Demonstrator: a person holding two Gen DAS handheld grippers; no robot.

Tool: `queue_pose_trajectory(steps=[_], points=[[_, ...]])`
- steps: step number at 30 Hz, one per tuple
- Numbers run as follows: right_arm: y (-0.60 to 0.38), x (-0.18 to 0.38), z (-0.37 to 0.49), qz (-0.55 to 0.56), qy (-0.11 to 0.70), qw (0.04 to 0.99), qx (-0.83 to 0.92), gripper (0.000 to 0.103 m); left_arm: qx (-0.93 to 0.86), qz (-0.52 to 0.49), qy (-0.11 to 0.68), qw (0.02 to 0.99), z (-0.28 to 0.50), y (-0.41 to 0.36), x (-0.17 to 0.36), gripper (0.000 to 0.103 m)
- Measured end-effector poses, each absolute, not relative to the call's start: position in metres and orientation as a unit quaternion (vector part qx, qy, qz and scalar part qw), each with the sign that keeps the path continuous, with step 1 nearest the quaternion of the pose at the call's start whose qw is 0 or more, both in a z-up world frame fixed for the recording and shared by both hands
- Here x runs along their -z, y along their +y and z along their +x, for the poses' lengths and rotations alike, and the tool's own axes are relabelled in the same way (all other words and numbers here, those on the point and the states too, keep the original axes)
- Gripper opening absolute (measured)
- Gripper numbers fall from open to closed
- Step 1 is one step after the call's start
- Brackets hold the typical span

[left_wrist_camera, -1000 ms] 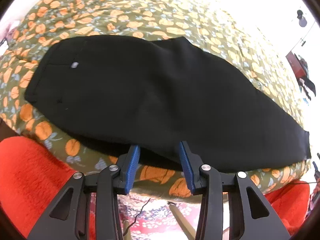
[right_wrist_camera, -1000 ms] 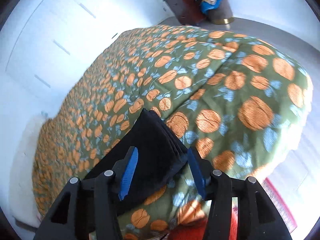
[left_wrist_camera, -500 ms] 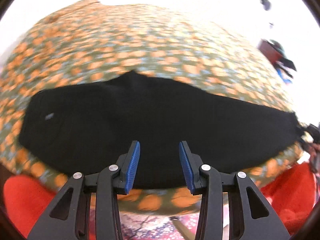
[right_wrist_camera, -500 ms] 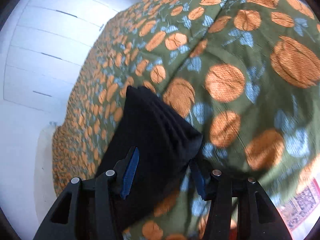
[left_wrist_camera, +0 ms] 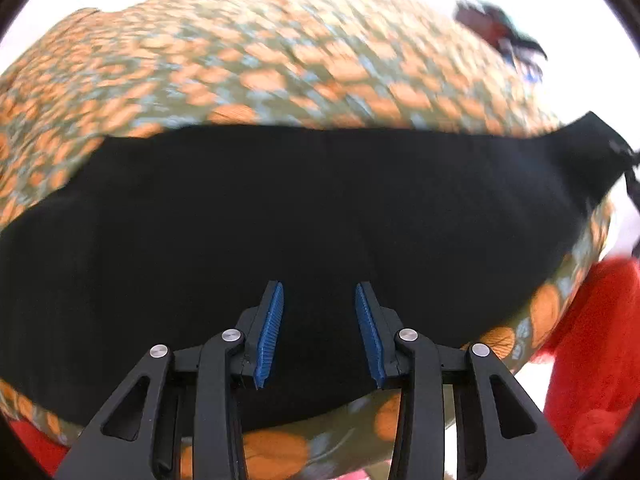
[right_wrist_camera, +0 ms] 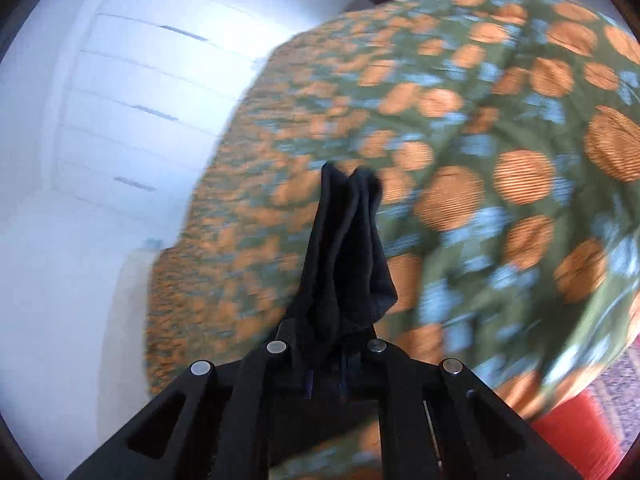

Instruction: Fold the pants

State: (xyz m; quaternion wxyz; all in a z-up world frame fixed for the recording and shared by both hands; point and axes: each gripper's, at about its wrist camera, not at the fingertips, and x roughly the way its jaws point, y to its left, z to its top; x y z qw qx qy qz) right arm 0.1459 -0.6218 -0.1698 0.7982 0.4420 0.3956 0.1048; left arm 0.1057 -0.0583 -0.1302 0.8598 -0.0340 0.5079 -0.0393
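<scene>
the black pants (left_wrist_camera: 304, 216) lie long and flat across a green bed cover (left_wrist_camera: 256, 60) with orange circles and little blue leaves. in the left wrist view they fill the middle, reaching from 9 o'clock to 2 o'clock, smooth and very dark with no wrinkles that show. the far end at 2 o'clock comes to a point near the bed's edge. the left gripper (left_wrist_camera: 319, 334) is over the near side of the pants at 6 o'clock, its two blue pads (left_wrist_camera: 271, 334) wide apart with only black cloth between them. something red and fuzzy (left_wrist_camera: 592, 352) sits at 4 o'clock.

in the right wrist view the right gripper (right_wrist_camera: 326, 364) is squeezed tight on the pants' end (right_wrist_camera: 344, 264). the cloth bunches into thick folds and sticks up toward 12 o'clock. the picture is blurry. a white wall with drawers (right_wrist_camera: 128, 92) is at 10 o'clock.
</scene>
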Motion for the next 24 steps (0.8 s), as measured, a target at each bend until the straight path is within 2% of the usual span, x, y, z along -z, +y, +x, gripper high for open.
queue_pose_trajectory(steps=[2,8,11,16,18,20,24], points=[[-0.59,0.149,0.148,0.452,0.384,0.794,-0.137,0.009,0.01,-0.069,0.488,0.87,0.096,-0.029,0.118,0.048],[-0.451,0.112,0.162,0.441,0.387,0.774,-0.236,0.01,-0.08,-0.179,0.462,0.865,0.075,0.057,0.122,0.048],[-0.359,0.112,0.165,0.379,0.413,0.784,-0.267,0.01,-0.117,-0.201,0.452,0.861,0.064,0.085,0.13,0.048],[-0.21,0.156,0.137,0.227,0.459,0.797,-0.319,0.01,-0.148,-0.237,0.438,0.854,0.055,0.119,0.136,0.048],[-0.162,0.184,0.118,0.143,0.487,0.788,-0.349,0.017,-0.15,-0.241,0.433,0.855,0.053,0.128,0.135,0.049],[-0.134,0.21,0.1,0.064,0.524,0.761,-0.376,0.043,-0.148,-0.249,0.43,0.855,0.05,0.132,0.135,0.054],[-0.15,0.195,0.069,-0.01,0.505,0.751,-0.424,0.065,-0.122,-0.269,0.416,0.86,0.042,0.129,0.126,0.062]])
